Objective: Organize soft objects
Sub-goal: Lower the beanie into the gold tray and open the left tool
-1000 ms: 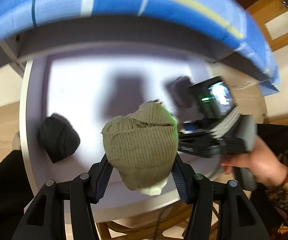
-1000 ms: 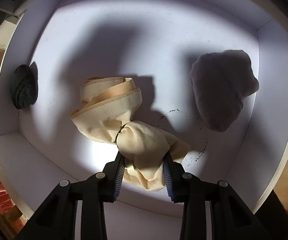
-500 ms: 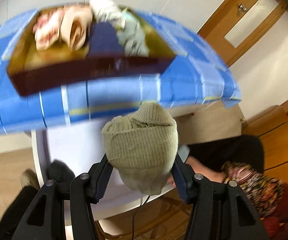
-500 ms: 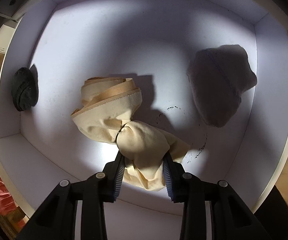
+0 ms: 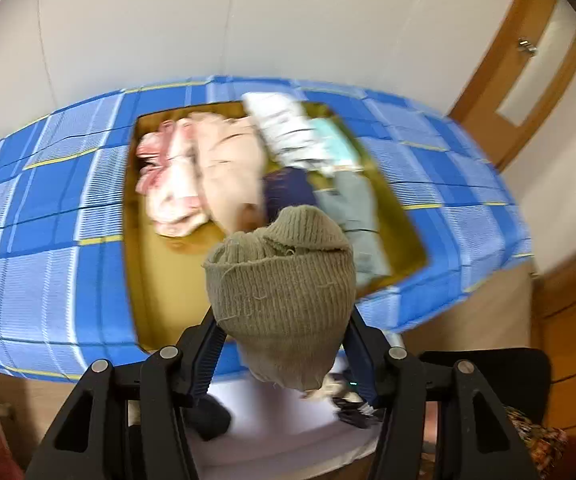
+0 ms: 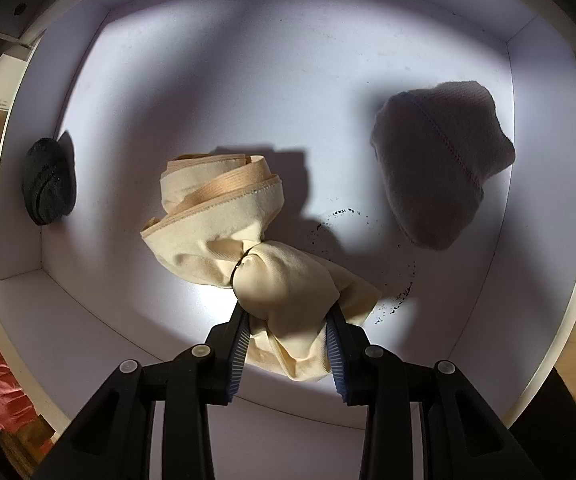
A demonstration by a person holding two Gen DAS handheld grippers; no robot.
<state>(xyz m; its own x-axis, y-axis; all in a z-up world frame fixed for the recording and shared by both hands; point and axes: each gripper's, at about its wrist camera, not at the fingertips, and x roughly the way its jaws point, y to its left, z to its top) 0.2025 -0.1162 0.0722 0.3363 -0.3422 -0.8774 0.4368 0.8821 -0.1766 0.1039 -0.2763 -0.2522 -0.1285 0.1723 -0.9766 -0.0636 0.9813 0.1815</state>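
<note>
A rolled olive-green knit sock bundle (image 5: 283, 292) is pinched in the left claw (image 5: 281, 350), its two fingers pressed against the bundle's sides. It hangs in the air above a yellow-lined tray (image 5: 159, 276) that sits on a blue checked cloth (image 5: 43, 240). The tray holds a loose pile of pink, cream, white and navy soft items (image 5: 223, 168); this view is motion-blurred, so details are unclear.

In the other view, the right claw (image 6: 285, 344) is closed on one end of a cream fabric bundle (image 6: 247, 248) tied at the middle with a dark band. The bundle rests on the floor of a white compartment (image 6: 288, 80). A dark round bundle (image 6: 49, 182) lies against the left wall, and a grey knit bundle (image 6: 440, 168) sits to the right, well apart.

Judging from the task, each bundle likely wants its own spot. To do this well, lower each bundle to the surface before loosening the grip, and place it clear of its neighbours so it does not roll.
</note>
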